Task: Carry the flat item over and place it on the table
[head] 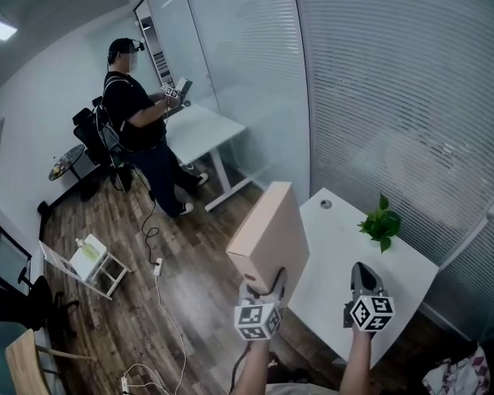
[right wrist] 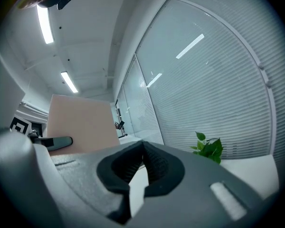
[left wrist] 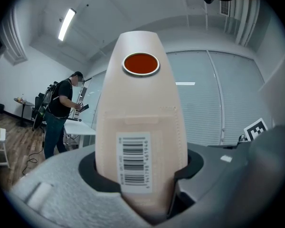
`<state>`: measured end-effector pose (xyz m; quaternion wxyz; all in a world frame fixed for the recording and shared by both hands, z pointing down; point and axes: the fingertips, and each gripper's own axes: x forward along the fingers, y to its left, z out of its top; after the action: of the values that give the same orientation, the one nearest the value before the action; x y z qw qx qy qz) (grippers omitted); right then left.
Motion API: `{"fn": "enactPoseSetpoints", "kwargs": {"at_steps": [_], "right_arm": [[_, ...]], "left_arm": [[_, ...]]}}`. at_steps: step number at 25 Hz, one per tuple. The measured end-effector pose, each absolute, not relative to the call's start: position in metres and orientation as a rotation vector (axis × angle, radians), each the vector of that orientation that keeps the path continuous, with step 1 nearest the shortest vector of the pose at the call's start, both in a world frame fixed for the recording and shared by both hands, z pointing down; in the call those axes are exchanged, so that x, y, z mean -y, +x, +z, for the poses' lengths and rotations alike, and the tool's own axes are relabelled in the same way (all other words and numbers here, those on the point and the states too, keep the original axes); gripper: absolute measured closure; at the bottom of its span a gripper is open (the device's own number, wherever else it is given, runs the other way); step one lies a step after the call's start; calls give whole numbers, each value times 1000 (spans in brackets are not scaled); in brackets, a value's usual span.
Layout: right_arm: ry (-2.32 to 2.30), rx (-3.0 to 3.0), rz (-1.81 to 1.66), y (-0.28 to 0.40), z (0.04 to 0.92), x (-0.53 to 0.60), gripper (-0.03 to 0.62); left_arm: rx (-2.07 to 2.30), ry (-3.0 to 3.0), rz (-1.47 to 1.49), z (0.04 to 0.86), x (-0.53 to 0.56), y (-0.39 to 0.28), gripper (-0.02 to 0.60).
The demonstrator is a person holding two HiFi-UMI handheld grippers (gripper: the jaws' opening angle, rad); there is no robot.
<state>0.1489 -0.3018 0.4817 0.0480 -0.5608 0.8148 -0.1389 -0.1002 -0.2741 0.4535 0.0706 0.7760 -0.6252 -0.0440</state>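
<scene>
Currently the left gripper point(head: 263, 289) is clamping the flat item point(head: 270, 235), a pale pinkish-beige box, by its near lower end, so the box is standing up and tilting away above the wooden floor point(head: 132, 220), just beside the near-left edge of the white table point(head: 399, 263) and not yet on it. Seen from the left gripper view, both jaws are pressing on the two broad faces of the box, right by the barcode label point(left wrist: 133, 163), with a round red sticker point(left wrist: 141, 63) showing farther up. Meanwhile the right gripper point(head: 364, 271) is hovering empty over the table, its jaws closed tip to tip with nothing between them, and the box is showing off to its left. Judging by its crisp corners and unbent faces, the box is probably behaving as a stiff, fairly light carton, though its smooth skin is likely making it slippery. Because one end alone is bearing it, the long free part is probably acting as a lever and wanting to twist in the pads. A hold across the thin edge near the middle looks safest, with the free gripper steadying the far edge while laying it flat, clear of the small green plant point(head: 381, 224).
</scene>
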Motion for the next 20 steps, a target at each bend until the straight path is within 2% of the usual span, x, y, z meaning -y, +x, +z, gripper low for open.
{"fn": "enactPoseSetpoints", "kwargs": {"at_steps": [12,20], "right_arm": [[-1706,-2530,-413,45,495,349,592],[-1752,-2537,-392,44,492,367,592]], "left_arm": [[1752,2326,-187,478,322,-177,295],[1631,2165,-370,504,340,-201,297]]}}
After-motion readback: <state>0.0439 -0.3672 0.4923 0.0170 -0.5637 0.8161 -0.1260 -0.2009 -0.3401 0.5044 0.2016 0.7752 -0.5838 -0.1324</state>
